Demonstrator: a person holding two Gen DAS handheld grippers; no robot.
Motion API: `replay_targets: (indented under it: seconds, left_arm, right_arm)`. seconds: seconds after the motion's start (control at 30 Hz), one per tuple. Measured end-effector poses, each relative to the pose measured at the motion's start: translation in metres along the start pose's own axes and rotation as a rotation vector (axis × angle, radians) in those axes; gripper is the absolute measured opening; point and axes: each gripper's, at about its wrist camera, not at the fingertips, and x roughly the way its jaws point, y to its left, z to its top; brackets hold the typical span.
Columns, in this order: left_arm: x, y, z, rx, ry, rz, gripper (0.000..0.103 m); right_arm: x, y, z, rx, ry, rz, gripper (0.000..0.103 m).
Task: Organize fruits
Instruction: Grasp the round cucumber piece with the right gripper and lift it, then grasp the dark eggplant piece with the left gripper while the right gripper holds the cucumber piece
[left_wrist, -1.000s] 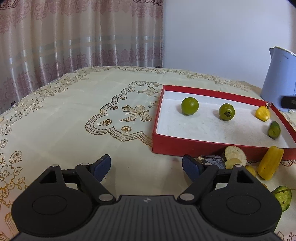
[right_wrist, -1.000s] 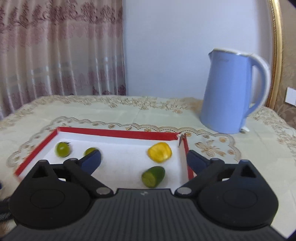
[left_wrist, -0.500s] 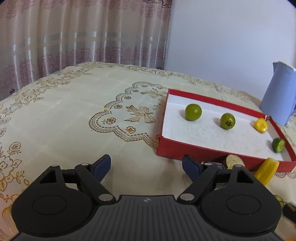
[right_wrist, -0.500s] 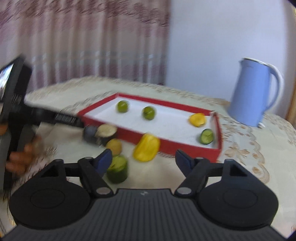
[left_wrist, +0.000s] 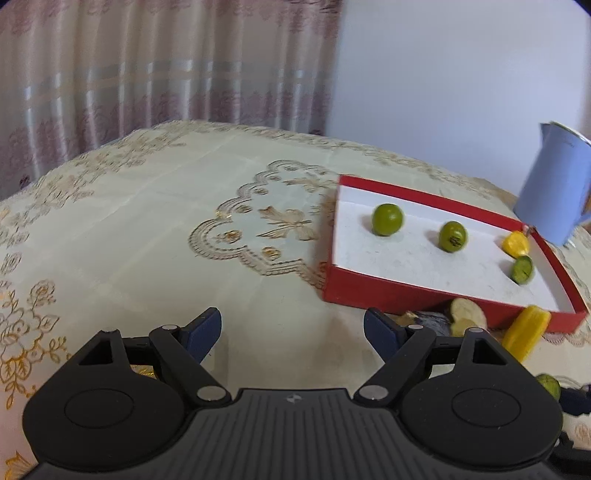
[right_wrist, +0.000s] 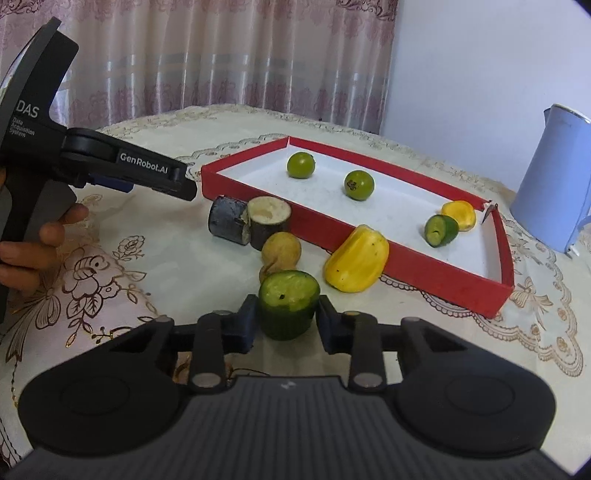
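Pinching the green cucumber chunk (right_wrist: 289, 305), the right tongs (right_wrist: 287, 322) grip it; left tongs (left_wrist: 291, 329) gape wide, holding nothing.

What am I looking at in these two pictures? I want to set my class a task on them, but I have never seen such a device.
There is no robot. A person holds a hand-held gripper in each hand, and a wide-angle camera on each one looks forward along its two fingers, so the black shape at the bottom of each picture is the tool itself.

The right camera shows the right gripper with its fingers on both sides of a cut green fruit, which stands on the tablecloth. At far left is the left gripper, held in the person's hand.

The left camera shows its own fingers wide apart, holding nothing.

A red tray holds two round green fruits, a yellow piece and a green piece. In front of it lie a yellow fruit, a brownish fruit and a dark cut piece. A blue kettle stands behind.
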Motion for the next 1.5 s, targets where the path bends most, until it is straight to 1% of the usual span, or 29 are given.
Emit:
replay_targets:
  seconds: [0.07,0.17,0.23,0.3,0.37,0.47,0.5,0.6,0.67,0.77,0.83,0.9,0.97,1.0,1.13,1.2,1.3,1.37,1.5]
  left_arm:
    - [-0.005,-0.004,-0.002,0.043,-0.019,-0.041,0.085]
    - [-0.014,-0.018,-0.006,0.152,-0.066,-0.091,0.085]
    - [-0.019,-0.031,-0.011,0.237,-0.103,-0.098,0.085]
    - [-0.02,-0.045,-0.015,0.294,-0.13,-0.086,0.085]
    - [-0.02,-0.057,-0.019,0.342,-0.133,-0.098,0.085]
    - [-0.017,-0.071,-0.025,0.384,-0.12,-0.119,0.085]
    - [-0.016,-0.076,-0.026,0.397,-0.118,-0.106,0.085]
    - [-0.008,-0.084,-0.029,0.439,-0.119,0.007,0.086]
    - [-0.005,-0.076,-0.028,0.428,-0.111,0.041,0.086]
    - [-0.005,-0.051,-0.023,0.359,-0.087,0.057,0.086]
    - [-0.007,-0.039,-0.019,0.323,-0.078,0.046,0.086]
    - [-0.01,-0.034,-0.015,0.315,-0.079,0.005,0.086]
    - [-0.016,-0.038,-0.014,0.335,-0.1,-0.045,0.086]
    - [-0.019,-0.044,-0.016,0.365,-0.107,-0.068,0.086]
    - [-0.018,-0.073,-0.028,0.467,-0.119,-0.08,0.086]
    - [-0.013,-0.083,-0.031,0.48,-0.122,-0.056,0.086]
    - [0.0,-0.087,-0.029,0.467,-0.085,-0.009,0.086]
    - [0.005,-0.082,-0.025,0.442,-0.07,0.024,0.086]
    - [0.008,-0.062,-0.018,0.357,-0.048,0.043,0.086]
  right_arm:
    - [-0.006,-0.001,-0.001,0.012,-0.019,-0.017,0.031]
    - [-0.017,-0.014,-0.004,0.087,-0.076,-0.069,0.031]
    - [-0.022,-0.028,-0.008,0.153,-0.107,-0.106,0.031]
    - [-0.023,-0.037,-0.012,0.203,-0.103,-0.128,0.031]
    - [-0.025,-0.043,-0.014,0.236,-0.116,-0.122,0.031]
    - [-0.026,-0.046,-0.016,0.249,-0.12,-0.112,0.031]
    - [-0.026,-0.047,-0.016,0.252,-0.119,-0.109,0.031]
    - [-0.026,-0.048,-0.016,0.252,-0.123,-0.106,0.031]
    - [-0.026,-0.048,-0.017,0.257,-0.122,-0.099,0.031]
    - [-0.026,-0.049,-0.016,0.26,-0.127,-0.098,0.031]
    - [-0.027,-0.048,-0.016,0.256,-0.129,-0.099,0.031]
    - [-0.027,-0.047,-0.016,0.252,-0.131,-0.1,0.031]
    - [-0.027,-0.047,-0.017,0.256,-0.129,-0.099,0.031]
    - [-0.028,-0.048,-0.017,0.26,-0.129,-0.1,0.031]
    - [-0.028,-0.049,-0.017,0.267,-0.131,-0.098,0.031]
    - [-0.028,-0.048,-0.017,0.265,-0.131,-0.097,0.031]
    - [-0.027,-0.049,-0.017,0.267,-0.129,-0.093,0.031]
    - [-0.027,-0.05,-0.017,0.277,-0.13,-0.09,0.031]
    - [-0.025,-0.052,-0.018,0.285,-0.129,-0.087,0.031]
